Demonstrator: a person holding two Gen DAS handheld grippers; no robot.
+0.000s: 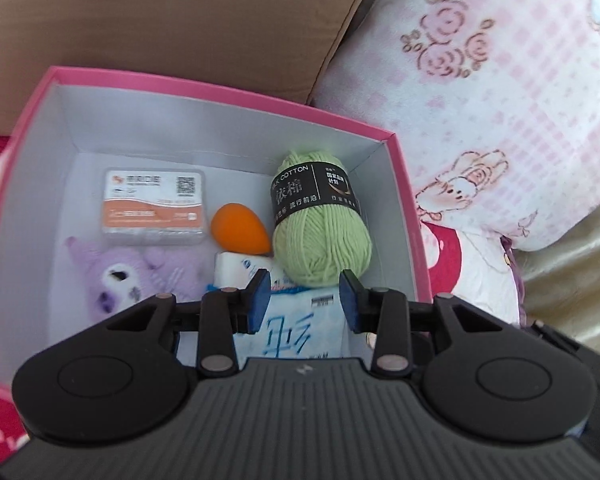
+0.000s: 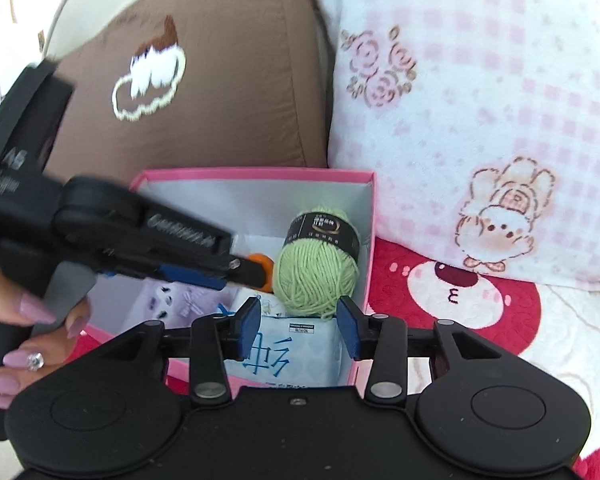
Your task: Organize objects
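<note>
A pink box (image 1: 204,89) with a white inside holds a green yarn ball (image 1: 320,220), an orange egg-shaped sponge (image 1: 238,230), a clear case with an orange label (image 1: 154,208), a purple plush (image 1: 120,276), a small white pack (image 1: 240,270) and a tissue pack with blue writing (image 1: 296,330). My left gripper (image 1: 304,300) is open and empty above the tissue pack. My right gripper (image 2: 298,330) is open and empty over the same box (image 2: 370,240), just before the yarn ball (image 2: 316,268). The left gripper body (image 2: 100,232) reaches in from the left.
The box rests on a red cartoon-print cover (image 2: 460,312). A brown cushion (image 2: 204,80) stands behind it and a pink checked pillow (image 2: 480,120) lies to the right. A hand with lilac nails (image 2: 24,320) holds the left gripper.
</note>
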